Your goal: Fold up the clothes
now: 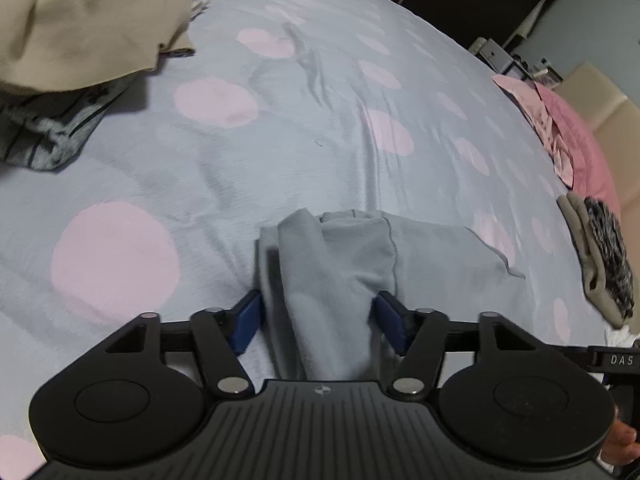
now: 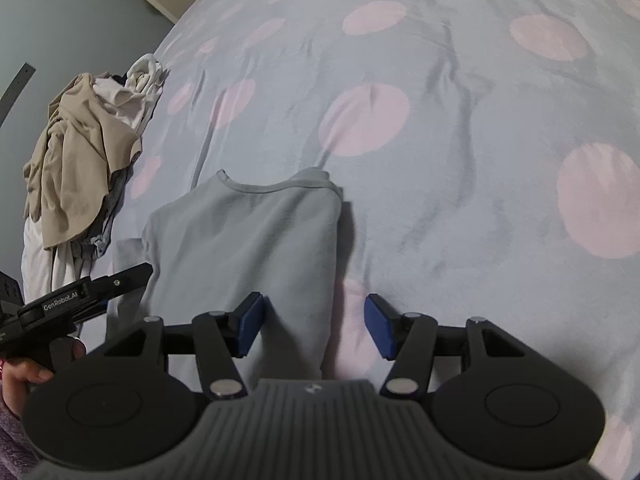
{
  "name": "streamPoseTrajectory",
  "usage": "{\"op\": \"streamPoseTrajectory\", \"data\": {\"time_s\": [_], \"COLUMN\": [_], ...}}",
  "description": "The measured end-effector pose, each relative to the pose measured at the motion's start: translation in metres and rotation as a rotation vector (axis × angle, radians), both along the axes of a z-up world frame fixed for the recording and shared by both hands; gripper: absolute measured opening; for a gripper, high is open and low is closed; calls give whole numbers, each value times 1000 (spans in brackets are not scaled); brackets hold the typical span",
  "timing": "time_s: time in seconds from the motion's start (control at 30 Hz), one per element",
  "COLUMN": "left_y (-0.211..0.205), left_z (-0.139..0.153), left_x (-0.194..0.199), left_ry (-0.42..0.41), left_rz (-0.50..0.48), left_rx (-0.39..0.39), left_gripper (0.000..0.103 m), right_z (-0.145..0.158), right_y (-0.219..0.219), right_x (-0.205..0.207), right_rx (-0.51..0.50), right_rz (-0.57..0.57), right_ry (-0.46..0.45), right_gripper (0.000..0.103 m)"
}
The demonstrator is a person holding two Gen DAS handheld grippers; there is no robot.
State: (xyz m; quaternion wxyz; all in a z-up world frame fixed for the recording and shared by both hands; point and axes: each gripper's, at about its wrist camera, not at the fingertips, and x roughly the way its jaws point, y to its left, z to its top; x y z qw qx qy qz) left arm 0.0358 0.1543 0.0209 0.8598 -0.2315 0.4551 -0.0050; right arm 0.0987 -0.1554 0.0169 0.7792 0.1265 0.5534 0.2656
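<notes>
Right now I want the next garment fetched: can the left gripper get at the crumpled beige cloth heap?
Probably not yet. The left gripper has folds of the pale grey-blue top between its open jaws, and the beige cloth heap lies far across the spotted bedspread.

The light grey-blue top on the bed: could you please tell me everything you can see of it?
The light grey-blue top looks like soft knit with a stitched, banded neckline. It lies partly folded on the dotted bedsheet, neckline away from the cameras. In the left wrist view a bunched fold stands between the fingers of the left gripper, whether pressed is unclear. In the right wrist view its near edge lies between the parted fingers of the right gripper, pads clear of it.
</notes>
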Motion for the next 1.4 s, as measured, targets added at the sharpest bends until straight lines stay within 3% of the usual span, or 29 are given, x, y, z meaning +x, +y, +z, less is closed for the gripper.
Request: {"op": "streamPoseTrajectory", "data": {"time_s": [0.17, 0.23, 0.37, 0.5, 0.7, 0.87, 1.17, 1.4], "left_y": [-5, -7, -8, -11, -18, -24, -55, -108], "left_z": [0, 1, 2, 5, 15, 38, 113, 176], "left_x": [0, 2, 6, 6, 2, -10, -41, -51], "left_ry": [1, 3, 16, 19, -2, -75, -295, -455], "left_rz": [-4, -9, -6, -8, -5, -12, -58, -168], "left_rx": [5, 6, 3, 13, 41, 52, 87, 95], "left_gripper": [47, 40, 32, 23, 15, 14, 13, 13], "right_z": [-2, -2, 0, 2, 14, 39, 101, 158], "right_y": [11, 15, 23, 22, 22, 15, -20, -71], "right_x": [0, 0, -1, -1, -9, -23, -66, -114], "right_rx": [-19, -30, -43, -41, -44, -16, 42, 73], "right_rz": [29, 42, 59, 42, 33, 37, -40, -138], "right_ry": [-23, -35, -50, -50, -89, -152, -319, -491], "right_gripper": [60, 59, 48, 27, 19, 18, 18, 17]}}
